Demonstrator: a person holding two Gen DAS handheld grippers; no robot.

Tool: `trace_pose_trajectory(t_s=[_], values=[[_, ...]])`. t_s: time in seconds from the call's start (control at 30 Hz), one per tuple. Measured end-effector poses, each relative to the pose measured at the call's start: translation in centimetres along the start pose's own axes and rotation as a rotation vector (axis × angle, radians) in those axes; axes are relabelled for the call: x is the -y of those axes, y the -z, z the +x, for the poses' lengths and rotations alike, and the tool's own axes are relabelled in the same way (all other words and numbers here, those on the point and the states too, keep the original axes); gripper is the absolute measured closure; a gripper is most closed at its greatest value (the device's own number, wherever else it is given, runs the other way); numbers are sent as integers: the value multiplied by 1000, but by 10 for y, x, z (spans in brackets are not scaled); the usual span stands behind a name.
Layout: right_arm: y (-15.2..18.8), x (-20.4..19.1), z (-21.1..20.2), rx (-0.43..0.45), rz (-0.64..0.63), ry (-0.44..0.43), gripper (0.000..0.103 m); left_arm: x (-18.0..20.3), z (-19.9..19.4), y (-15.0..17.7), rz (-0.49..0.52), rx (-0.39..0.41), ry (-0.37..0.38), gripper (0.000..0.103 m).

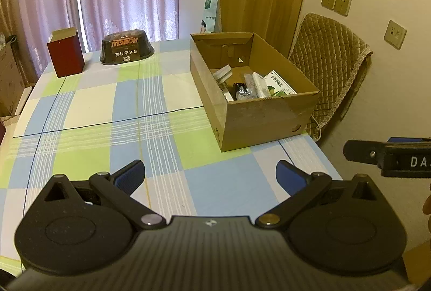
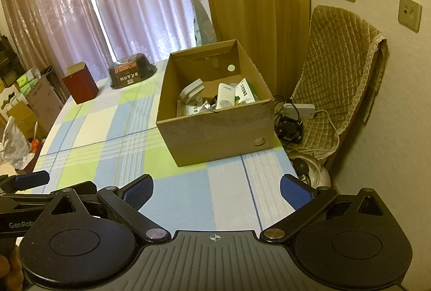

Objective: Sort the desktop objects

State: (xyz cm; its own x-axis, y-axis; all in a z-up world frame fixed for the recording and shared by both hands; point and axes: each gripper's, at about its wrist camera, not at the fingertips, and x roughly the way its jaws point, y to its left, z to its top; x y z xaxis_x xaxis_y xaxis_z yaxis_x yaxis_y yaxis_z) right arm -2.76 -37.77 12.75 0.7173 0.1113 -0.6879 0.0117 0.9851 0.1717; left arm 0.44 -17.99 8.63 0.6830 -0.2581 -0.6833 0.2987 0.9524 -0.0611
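On the checked tablecloth [image 1: 113, 113], a cardboard box [image 1: 258, 118] sits toward the right edge, holding small packets and a white leaflet. Both the left gripper [image 1: 210, 178] and the right gripper [image 2: 216, 192] hover over the near end of the table with their blue-padded jaws spread wide and nothing between them. At the far end stand a dark red box [image 1: 66, 54] and an upturned black bowl [image 1: 126, 47], near each other.

Left tongs [image 1: 210, 178] gape empty over the checked surface [image 1: 107, 108]; a box [image 1: 258, 113] of items sits ahead, right.
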Motion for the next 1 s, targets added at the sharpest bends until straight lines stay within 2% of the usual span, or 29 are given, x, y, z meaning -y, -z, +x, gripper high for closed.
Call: trace_pose_trajectory(t_s=[1.0], values=[[-1, -5, 2, -12, -28, 4, 0, 6, 5, 1, 37, -8, -9, 1]])
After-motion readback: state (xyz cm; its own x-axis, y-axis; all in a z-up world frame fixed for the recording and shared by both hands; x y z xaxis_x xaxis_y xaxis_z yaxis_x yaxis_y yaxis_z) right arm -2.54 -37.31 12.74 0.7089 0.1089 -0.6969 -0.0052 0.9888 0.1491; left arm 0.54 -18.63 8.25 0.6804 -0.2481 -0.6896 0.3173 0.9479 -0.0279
